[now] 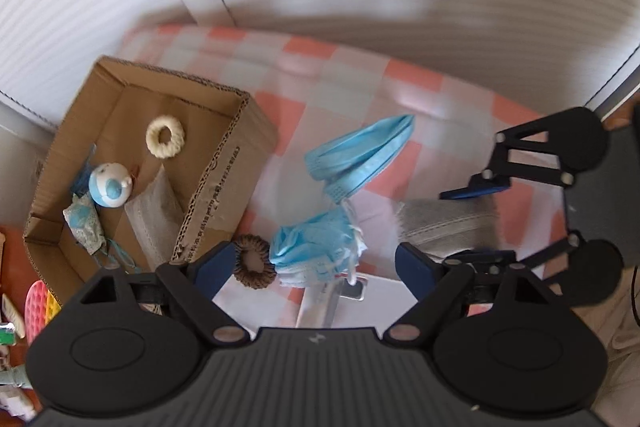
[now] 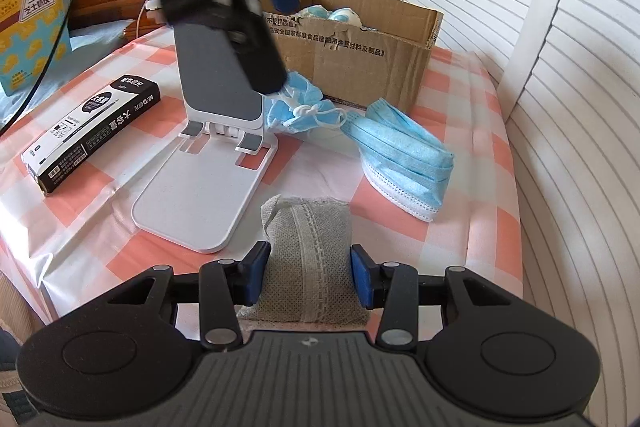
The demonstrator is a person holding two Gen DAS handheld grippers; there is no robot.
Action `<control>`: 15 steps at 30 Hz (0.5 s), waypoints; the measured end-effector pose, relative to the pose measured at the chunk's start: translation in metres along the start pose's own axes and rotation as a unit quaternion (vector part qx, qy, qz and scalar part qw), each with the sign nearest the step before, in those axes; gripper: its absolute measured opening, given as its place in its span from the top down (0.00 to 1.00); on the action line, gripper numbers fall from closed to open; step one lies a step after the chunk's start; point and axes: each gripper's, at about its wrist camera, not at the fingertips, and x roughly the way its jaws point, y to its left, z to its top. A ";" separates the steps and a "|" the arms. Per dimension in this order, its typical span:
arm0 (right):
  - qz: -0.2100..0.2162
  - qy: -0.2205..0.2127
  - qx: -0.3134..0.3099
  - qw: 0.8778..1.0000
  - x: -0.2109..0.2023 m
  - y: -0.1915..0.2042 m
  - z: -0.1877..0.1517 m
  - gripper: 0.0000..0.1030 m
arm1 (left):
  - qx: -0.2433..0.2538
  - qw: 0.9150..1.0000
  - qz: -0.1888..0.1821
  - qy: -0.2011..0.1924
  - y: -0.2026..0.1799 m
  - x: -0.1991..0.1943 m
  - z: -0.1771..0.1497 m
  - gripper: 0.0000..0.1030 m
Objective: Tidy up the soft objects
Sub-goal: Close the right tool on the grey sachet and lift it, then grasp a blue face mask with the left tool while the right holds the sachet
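Gripping the grey pouch [image 2: 306, 259] mid-body near the counter's [image 2: 472, 211] front edge, our right tongs [image 2: 306, 273] pinched its soft, light fabric; our left tongs [image 1: 314, 267] hovered wide, empty, above crumpled masks [image 1: 316, 247].

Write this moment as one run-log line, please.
left gripper: open above crumpled blue mask | right gripper: shut on grey pouch | cardboard box: partly filled

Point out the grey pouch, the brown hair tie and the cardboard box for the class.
grey pouch [image 2: 306, 251]: right wrist view, on its stitched middle seam.
brown hair tie [image 1: 255, 261]: left wrist view, on its knitted ring.
cardboard box [image 1: 224, 179]: left wrist view, on its printed outer side wall.
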 end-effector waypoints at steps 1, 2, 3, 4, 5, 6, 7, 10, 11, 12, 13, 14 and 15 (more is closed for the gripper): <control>0.002 -0.002 0.000 1.000 0.000 -0.001 0.000 0.53 | 0.003 1.000 0.002 0.014 -0.001 0.004 0.004 0.17; 0.004 -0.004 -0.001 1.000 0.000 -0.001 0.000 0.53 | 0.006 1.000 0.006 0.028 -0.002 0.009 0.008 0.17; 0.004 -0.005 -0.002 1.000 0.000 -0.001 0.000 0.53 | 0.007 0.999 0.009 0.040 -0.004 0.014 0.011 0.17; 0.005 -0.007 -0.004 1.000 0.000 -0.002 -0.001 0.53 | 0.006 0.999 0.007 0.052 -0.005 0.019 0.014 0.18; 0.006 -0.008 -0.007 1.000 0.000 -0.002 -0.001 0.53 | 0.004 0.998 0.002 0.061 -0.005 0.023 0.015 0.21; 0.008 -0.009 -0.010 1.000 0.000 -0.002 -0.001 0.53 | 0.003 0.998 -0.004 0.069 -0.006 0.027 0.017 0.22; 0.010 -0.009 -0.012 1.000 0.000 -0.002 -0.001 0.54 | 0.005 0.997 -0.007 0.076 -0.008 0.032 0.018 0.22; 0.016 -0.011 -0.018 1.000 -0.002 -0.004 -0.001 0.56 | 0.008 0.996 -0.007 0.094 -0.011 0.043 0.023 0.24; 0.018 -0.011 -0.020 1.000 -0.002 -0.004 0.000 0.57 | 0.009 0.995 -0.007 0.100 -0.012 0.047 0.026 0.25; 0.018 -0.012 -0.021 1.000 -0.003 -0.004 0.000 0.57 | 0.008 0.994 -0.004 0.105 -0.012 0.050 0.028 0.28; 0.017 -0.014 -0.023 0.999 -0.004 -0.004 0.000 0.58 | 0.009 0.994 -0.001 0.112 -0.012 0.054 0.031 0.29; 0.017 -0.016 -0.024 0.999 -0.005 -0.004 0.000 0.58 | 0.010 0.993 0.002 0.118 -0.011 0.057 0.033 0.32; 0.017 -0.017 -0.024 0.999 -0.006 -0.004 0.000 0.59 | 0.012 0.992 0.005 0.123 -0.011 0.060 0.034 0.34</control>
